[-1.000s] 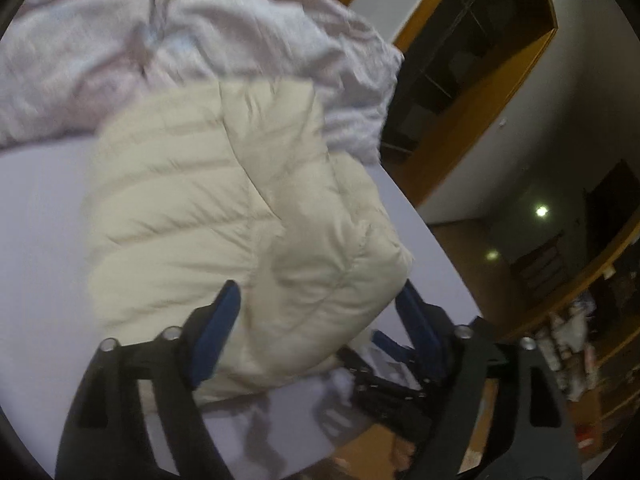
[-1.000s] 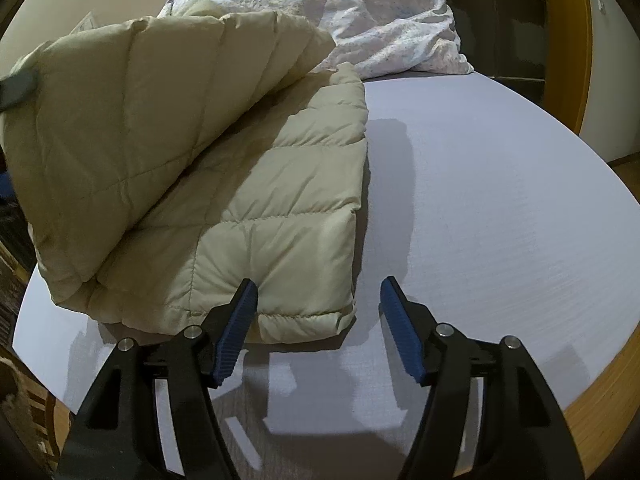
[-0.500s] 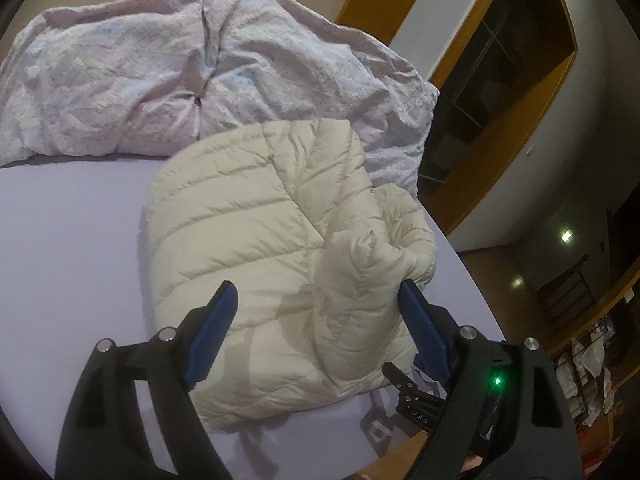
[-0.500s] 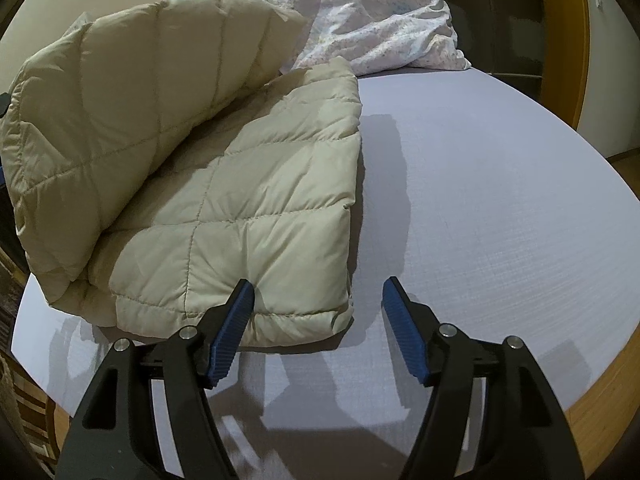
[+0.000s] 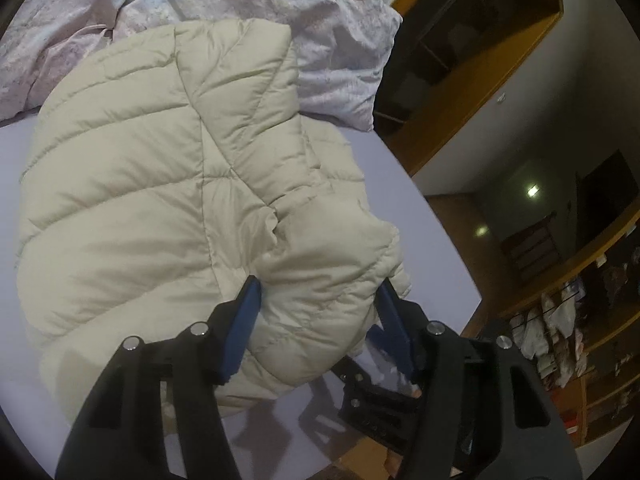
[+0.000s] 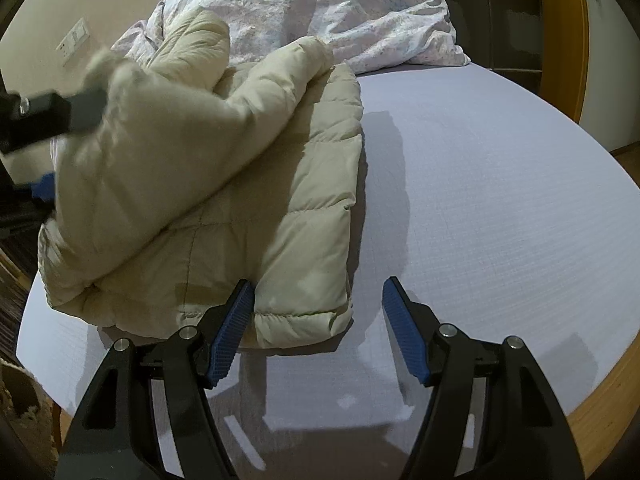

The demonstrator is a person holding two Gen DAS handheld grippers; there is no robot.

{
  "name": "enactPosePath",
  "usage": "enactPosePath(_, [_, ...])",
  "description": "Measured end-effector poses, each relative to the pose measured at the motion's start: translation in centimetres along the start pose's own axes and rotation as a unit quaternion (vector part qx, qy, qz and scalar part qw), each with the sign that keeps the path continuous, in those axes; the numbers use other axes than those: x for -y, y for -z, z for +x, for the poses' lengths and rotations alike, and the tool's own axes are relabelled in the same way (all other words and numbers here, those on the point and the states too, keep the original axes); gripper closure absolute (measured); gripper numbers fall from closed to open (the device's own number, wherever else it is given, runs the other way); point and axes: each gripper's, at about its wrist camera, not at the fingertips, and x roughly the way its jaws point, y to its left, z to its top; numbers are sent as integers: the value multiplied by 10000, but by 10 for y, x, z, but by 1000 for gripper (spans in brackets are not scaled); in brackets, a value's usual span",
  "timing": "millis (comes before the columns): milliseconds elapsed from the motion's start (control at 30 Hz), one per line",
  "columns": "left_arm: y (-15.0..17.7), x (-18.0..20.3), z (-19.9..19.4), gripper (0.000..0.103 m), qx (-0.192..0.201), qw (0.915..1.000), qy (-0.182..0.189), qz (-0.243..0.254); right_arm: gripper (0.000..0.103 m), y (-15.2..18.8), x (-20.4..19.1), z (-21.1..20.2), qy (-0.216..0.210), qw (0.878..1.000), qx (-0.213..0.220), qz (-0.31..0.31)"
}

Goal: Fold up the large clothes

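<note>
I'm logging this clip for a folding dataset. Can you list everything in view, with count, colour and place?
Puffer jacket: one, cream, on the bed's left half, one flap lifted.
Duvet: one, pale floral, bunched at the far end behind the jacket.
Bed sheet: one, lavender, covering the mattress.
Wall switch: one, white, far wall.
Shelves: wooden, cluttered, right of the left view.
Left tongs: black with blue pads, bulky jacket fold between them.
Right tongs: black with blue pads, open, at the jacket's near corner.

We read both wrist views as close, looking forward and down over the bed (image 6: 500,200). Both share the quilted jacket (image 5: 132,200) and the rumpled bedding (image 6: 360,12).
</note>
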Motion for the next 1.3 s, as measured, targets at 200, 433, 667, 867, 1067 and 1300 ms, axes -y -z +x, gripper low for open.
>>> enactPosePath(200, [-7, 1, -34, 22, 455, 9975, -524, 152, 34, 1, 1, 1, -43, 10000, 0, 27])
enactPosePath(433, [-18, -22, -72, 14, 1006, 9872, -1235, 95, 33, 1, 0, 2, -22, 10000, 6, -7])
enactPosePath(667, [-34, -73, -80, 14, 1340, 9702, -2007, -195, 32, 0, -1, 3, 25, 10000, 23, -55])
enactPosePath(867, [-40, -103, -61, 14, 1247, 9655, -2271, -251, 31, 2, -5, 4, 98, 9998, 67, -127])
enactPosePath(1067, [-39, -111, -33, 14, 1043, 9743, -1981, -266, 31, 4, -7, 3, 139, 9997, 107, -154])
enactPosePath(1300, [-36, -91, -5, 14, 983, 9772, -1883, 33, 30, 7, -10, 2, 178, 9995, 153, -219])
